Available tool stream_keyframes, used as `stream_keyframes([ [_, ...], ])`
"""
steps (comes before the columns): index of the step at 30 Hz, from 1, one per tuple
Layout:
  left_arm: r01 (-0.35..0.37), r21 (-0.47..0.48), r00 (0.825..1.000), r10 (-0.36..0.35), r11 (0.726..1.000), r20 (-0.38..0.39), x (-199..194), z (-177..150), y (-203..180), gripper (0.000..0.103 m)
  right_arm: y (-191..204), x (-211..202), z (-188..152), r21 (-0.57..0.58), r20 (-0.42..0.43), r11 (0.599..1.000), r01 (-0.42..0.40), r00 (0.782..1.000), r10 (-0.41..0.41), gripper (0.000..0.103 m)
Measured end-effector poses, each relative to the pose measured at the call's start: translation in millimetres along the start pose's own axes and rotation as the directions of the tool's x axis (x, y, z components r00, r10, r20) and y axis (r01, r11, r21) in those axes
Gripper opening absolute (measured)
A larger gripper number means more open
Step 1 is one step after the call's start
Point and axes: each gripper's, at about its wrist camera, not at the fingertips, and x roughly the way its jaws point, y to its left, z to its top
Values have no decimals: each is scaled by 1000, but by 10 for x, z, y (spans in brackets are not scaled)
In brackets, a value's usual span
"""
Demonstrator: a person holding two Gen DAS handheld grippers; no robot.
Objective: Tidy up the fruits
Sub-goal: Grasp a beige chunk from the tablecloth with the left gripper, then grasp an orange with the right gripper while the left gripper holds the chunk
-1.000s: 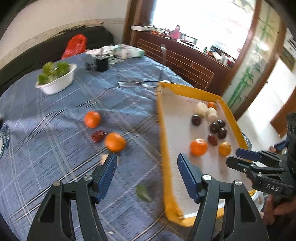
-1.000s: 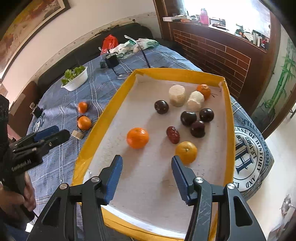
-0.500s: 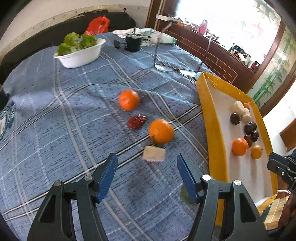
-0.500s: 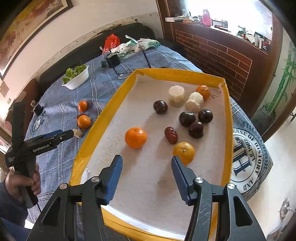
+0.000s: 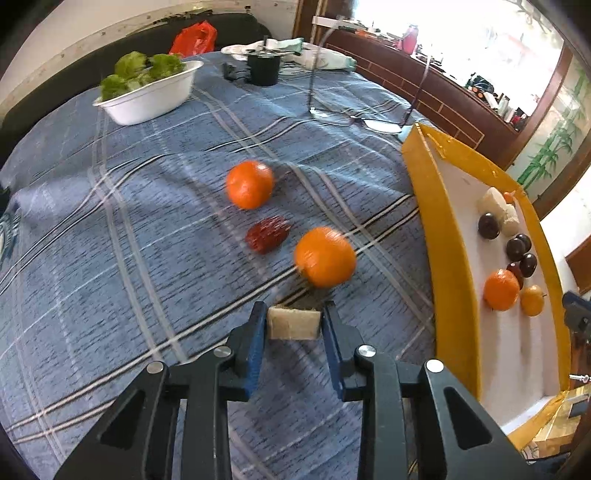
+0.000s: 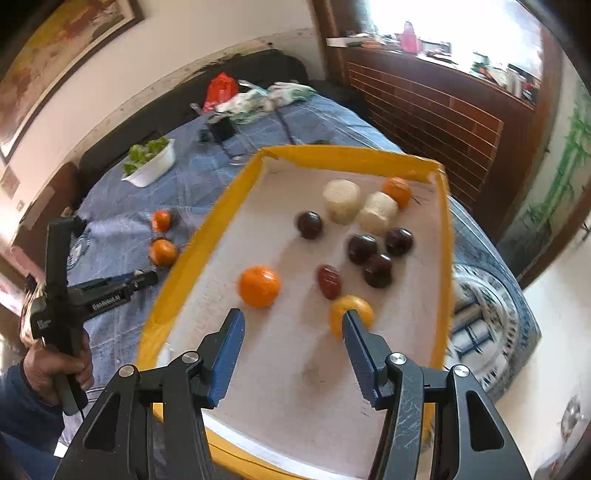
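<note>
A pale beige chunk [image 5: 293,325] lies on the blue checked cloth, and my left gripper [image 5: 294,309] is closing its jaws on it, with both blue pads against its sides. Just beyond it are two oranges [image 5: 325,256] [image 5: 249,184] and a red date [image 5: 267,234]. The yellow-rimmed tray [image 5: 439,236] at the right holds an orange [image 6: 258,286], a smaller orange fruit [image 6: 351,314], a date, dark plums [image 6: 362,249] and pale chunks [image 6: 341,199]. My right gripper [image 6: 292,317] hangs open over the tray's near end with nothing between its fingers.
A white bowl of greens [image 5: 147,92], a black cup [image 5: 263,68], a pair of glasses [image 5: 354,118] and a red bag [image 5: 194,35] sit at the far side of the table. A person's hand [image 6: 55,365] holds the left gripper's handle beside the tray.
My left gripper swung left from the tray edge, sank toward the cloth, and its jaws came together on the pale chunk. The right gripper stayed open over the tray.
</note>
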Motion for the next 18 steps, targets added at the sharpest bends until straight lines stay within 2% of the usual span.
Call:
stream_keyframes([
  [5,-35,-54,999,35,998,-6,-157,-222,250,28,411,100,138,-112,-21,987,-115,993,113,60],
  [9,-68,-94,998,68,993,-5,-288,-407,440,29,797,321,293,-159,-110,951,-265,962,249,60],
  [13,-78,-116,997,78,990,-3,-395,-555,522,29,1171,603,470,-190,-182,930,-316,942,283,60],
  [18,-110,-70,994,110,991,-4,-414,-651,403,29,1546,940,647,-275,-222,916,-292,946,235,60],
])
